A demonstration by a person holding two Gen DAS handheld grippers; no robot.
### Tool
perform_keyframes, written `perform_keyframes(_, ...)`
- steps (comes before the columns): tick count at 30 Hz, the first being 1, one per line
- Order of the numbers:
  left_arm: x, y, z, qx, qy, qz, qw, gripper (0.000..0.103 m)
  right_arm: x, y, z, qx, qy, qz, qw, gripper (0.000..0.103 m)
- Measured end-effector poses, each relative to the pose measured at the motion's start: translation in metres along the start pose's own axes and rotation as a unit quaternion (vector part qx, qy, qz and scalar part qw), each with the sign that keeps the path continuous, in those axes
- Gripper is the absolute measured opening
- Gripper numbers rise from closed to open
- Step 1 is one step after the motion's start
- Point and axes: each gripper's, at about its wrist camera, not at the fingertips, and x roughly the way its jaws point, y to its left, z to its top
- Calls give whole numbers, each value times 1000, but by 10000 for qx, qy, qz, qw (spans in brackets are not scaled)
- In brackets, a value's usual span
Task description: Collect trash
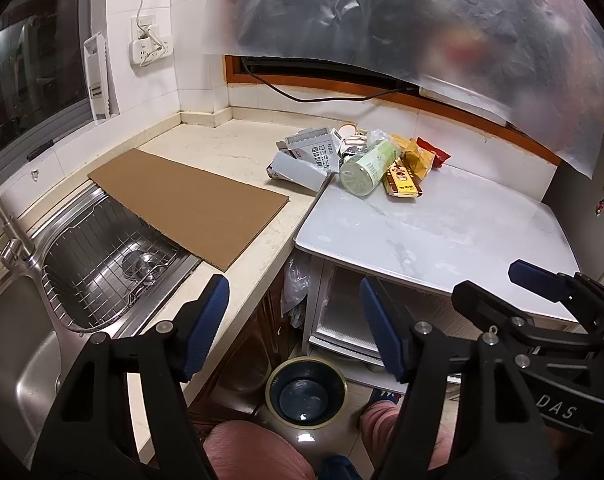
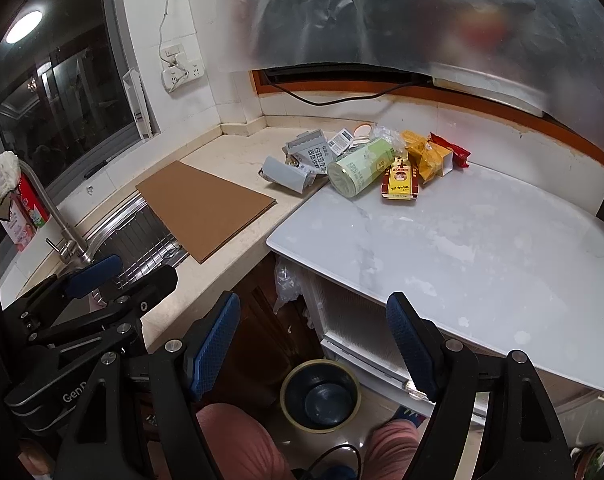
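**Trash pile awaiting first pick, both tools empty**

Left wrist view
- Left hand-held gripper (image 1: 294,324): jaws spread wide, nothing between the blue pads, held low in front of the cabinet edge and well apart from the trash.
- Right hand-held gripper (image 1: 542,280): seen side-on at lower right, near the front edge of the white tabletop (image 1: 442,232); jaw state not readable from this angle.
- Trash pile (image 1: 354,156): heaped at the far seam where the beige counter meets the white tabletop. Includes a green cylindrical can (image 1: 368,170) lying on its side, a grey carton (image 1: 298,170), a red-yellow box (image 1: 402,180), yellow and red wrappers behind.
- Trash bin (image 1: 306,394): on the floor below, mouth open, between the knees.
- Cardboard sheet (image 1: 190,200): flat, overhanging the sink (image 1: 18,360).

Right wrist view
- Right hand-held gripper (image 2: 314,348): released, pads wide, empty, over the gap above the bin.
- Left hand-held gripper (image 2: 102,280): at lower left, beside the sink edge.
- Pile (image 2: 366,160) untouched; bin (image 2: 320,394) directly beneath.

Handling notes (judgement)
- Best to take 1 item per grasp, starting with the nearest loose pieces: red-yellow box or can.
- Can likely to roll; better gripped across its body, pads square.
- Wrappers thin; pinch at a raised fold.
- Release only once squarely over the bin mouth.
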Motion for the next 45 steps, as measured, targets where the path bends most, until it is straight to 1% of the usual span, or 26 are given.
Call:
perform_keyframes(8, -12, 1, 1, -64, -85, -19, 9999, 65, -7, 0, -1, -17, -84, 21, 10000, 77)
perform_keyframes(15, -14, 3, 1, -69, -105, -16, 9999, 65, -15, 1, -2, -47, -154, 33, 9999, 77)
perform_keyframes(45, -20, 9, 1, -72, -104, -36, 9999, 65, -16, 2, 2, -58, -165, 34, 9998, 77)
